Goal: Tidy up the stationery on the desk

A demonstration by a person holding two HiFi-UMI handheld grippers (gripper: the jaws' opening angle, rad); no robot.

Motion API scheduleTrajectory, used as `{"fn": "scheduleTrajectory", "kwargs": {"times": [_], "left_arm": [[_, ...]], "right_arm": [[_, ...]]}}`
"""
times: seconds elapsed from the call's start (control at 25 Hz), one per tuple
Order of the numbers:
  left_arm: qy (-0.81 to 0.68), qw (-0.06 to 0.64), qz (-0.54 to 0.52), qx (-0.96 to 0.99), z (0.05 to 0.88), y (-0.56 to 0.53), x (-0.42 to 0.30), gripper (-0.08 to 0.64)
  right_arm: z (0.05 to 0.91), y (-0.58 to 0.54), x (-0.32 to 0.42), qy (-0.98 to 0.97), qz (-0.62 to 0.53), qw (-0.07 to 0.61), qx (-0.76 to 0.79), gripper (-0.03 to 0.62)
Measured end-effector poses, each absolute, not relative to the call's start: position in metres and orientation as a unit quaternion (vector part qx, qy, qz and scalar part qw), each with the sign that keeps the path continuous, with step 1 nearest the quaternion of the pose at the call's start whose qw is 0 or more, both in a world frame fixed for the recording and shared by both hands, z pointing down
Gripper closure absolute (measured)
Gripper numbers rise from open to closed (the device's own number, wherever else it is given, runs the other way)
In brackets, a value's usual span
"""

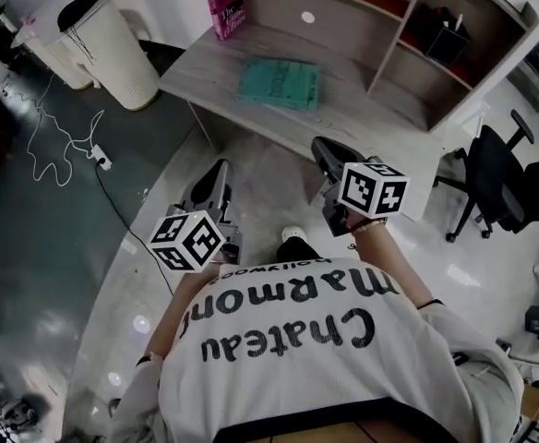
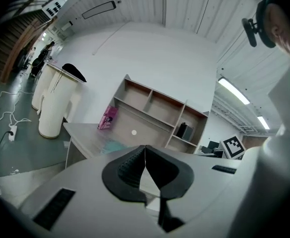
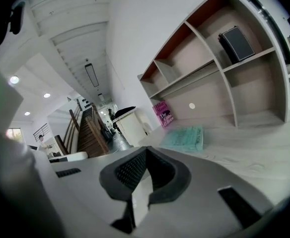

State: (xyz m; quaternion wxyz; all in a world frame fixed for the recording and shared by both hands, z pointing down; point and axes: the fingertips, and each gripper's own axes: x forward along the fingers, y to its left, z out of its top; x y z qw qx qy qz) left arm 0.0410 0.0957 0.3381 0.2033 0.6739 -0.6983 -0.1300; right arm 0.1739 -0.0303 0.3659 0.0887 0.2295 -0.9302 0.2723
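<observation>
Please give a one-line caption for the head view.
Person with left tool and right tool shut faces a desk with a flat teal book and a leaning pink book.

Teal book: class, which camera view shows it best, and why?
The head view: the teal book lies flat on the desk and is seen whole from above. The right gripper view shows it foreshortened, from a low angle. The left gripper view shows only a sliver of it.

Gripper (image 3: 146, 152), lower centre: jaws closed, nothing between them. Beyond it, a teal book (image 3: 185, 139) lies flat on the bench (image 3: 264, 143), centre frame. A pink book (image 3: 163, 114) stands at the shelf's (image 3: 209, 100) left end.
</observation>
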Motion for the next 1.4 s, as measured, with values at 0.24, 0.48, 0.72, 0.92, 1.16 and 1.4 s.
{"fn": "scheduleTrajectory", "kwargs": {"times": [0.24,0.48,0.72,0.92,1.16,1.4], "left_arm": [[-0.718,0.202,-0.126,0.654,0.334,0.044,0.026,0.543],[-0.737,0.211,-0.133,0.629,0.343,0.003,0.014,0.543],[-0.740,0.204,-0.121,0.629,0.348,-0.028,0.015,0.543],[-0.755,0.233,-0.101,0.605,0.372,-0.031,0.002,0.543],[-0.756,0.265,-0.069,0.595,0.398,-0.035,-0.014,0.543],[-0.747,0.302,-0.007,0.592,0.442,-0.062,-0.045,0.543]], "right_arm": [[0.362,-0.098,0.151,-0.934,0.276,0.098,0.207,0.578],[0.372,-0.147,0.137,-0.932,0.291,0.111,0.183,0.578],[0.383,-0.185,0.128,-0.933,0.296,0.109,0.176,0.578],[0.417,-0.201,0.125,-0.914,0.341,0.124,0.182,0.578],[0.449,-0.206,0.124,-0.892,0.375,0.149,0.202,0.578],[0.477,-0.227,0.132,-0.868,0.395,0.165,0.252,0.578]]}}
